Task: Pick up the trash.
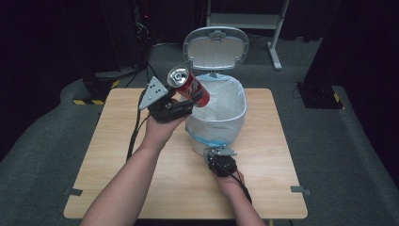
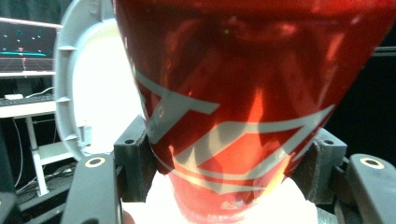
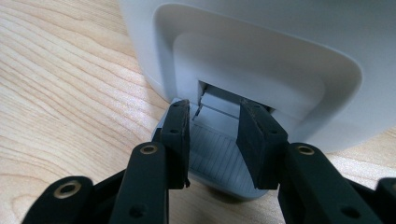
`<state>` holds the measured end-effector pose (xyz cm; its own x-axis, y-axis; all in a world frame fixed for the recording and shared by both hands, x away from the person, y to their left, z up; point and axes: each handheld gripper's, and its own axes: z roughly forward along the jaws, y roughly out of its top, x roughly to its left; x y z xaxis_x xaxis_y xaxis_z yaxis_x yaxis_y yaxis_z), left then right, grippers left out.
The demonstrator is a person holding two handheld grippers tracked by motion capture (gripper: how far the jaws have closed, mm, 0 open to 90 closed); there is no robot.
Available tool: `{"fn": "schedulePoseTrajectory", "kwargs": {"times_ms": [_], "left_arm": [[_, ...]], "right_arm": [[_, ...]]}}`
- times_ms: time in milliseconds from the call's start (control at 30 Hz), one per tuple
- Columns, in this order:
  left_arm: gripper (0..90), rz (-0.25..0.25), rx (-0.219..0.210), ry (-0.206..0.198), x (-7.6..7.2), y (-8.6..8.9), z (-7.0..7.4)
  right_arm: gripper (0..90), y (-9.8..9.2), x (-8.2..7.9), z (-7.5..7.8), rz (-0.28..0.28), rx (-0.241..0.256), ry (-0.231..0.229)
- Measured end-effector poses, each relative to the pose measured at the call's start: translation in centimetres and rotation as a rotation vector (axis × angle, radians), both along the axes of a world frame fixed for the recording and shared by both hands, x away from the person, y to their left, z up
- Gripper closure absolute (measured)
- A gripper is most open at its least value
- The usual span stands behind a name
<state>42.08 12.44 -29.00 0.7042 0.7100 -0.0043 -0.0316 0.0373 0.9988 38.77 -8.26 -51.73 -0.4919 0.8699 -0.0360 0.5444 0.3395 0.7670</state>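
Note:
A red drink can (image 1: 190,87) with white lettering is tilted, its silver top toward the upper left, at the left rim of a white pedal bin (image 1: 221,120). My left gripper (image 1: 186,104) is shut on the can's lower part. In the left gripper view the can (image 2: 243,102) sits between the pads, with the bin's raised lid (image 2: 93,84) behind it. The lid (image 1: 215,47) stands open over a white liner. My right gripper (image 1: 217,154) is at the bin's front base. Its jaws are apart and rest on the grey ribbed pedal (image 3: 215,149) in the bin's recess (image 3: 261,60).
The bin stands at the middle rear of a light wooden table (image 1: 141,160). Cables trail from the left gripper across the table's left half. Behind the table are a white stand leg (image 1: 275,52) and dark equipment (image 1: 101,84) on the floor. A lit monitor (image 2: 23,46) is far off.

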Motion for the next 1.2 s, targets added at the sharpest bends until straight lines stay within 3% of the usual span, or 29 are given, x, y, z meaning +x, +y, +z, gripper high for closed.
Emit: {"fn": "schedulePoseTrajectory", "kwargs": {"times_ms": [400,733,767,800,833,867,1200], "left_arm": [[33.7,-0.002,0.023,0.014,3.2,-2.7,1.3],[33.0,-0.013,0.079,0.076,5.1,-3.7,1.3],[29.9,0.020,0.091,0.082,5.2,-3.8,1.3],[19.2,0.056,0.110,0.080,5.2,-3.9,1.2],[11.3,0.070,0.118,0.085,5.3,-3.8,1.2],[9.1,0.071,0.118,0.090,5.3,-3.6,1.2],[12.5,0.007,0.108,0.102,4.8,-2.7,0.7]], "right_arm": [[64.0,0.0,0.0,0.0,0.003,-0.001,-0.003],[64.0,0.0,-0.1,0.0,-0.004,-0.003,0.001],[64.0,0.0,-0.1,0.0,0.001,-0.002,-0.002],[64.0,0.0,0.0,0.0,0.001,0.000,-0.001],[64.0,0.0,-0.1,0.0,0.000,0.001,-0.001],[64.0,0.0,-0.1,0.0,-0.001,-0.004,-0.002],[64.0,0.0,-0.1,0.0,0.001,-0.003,-0.002]]}}
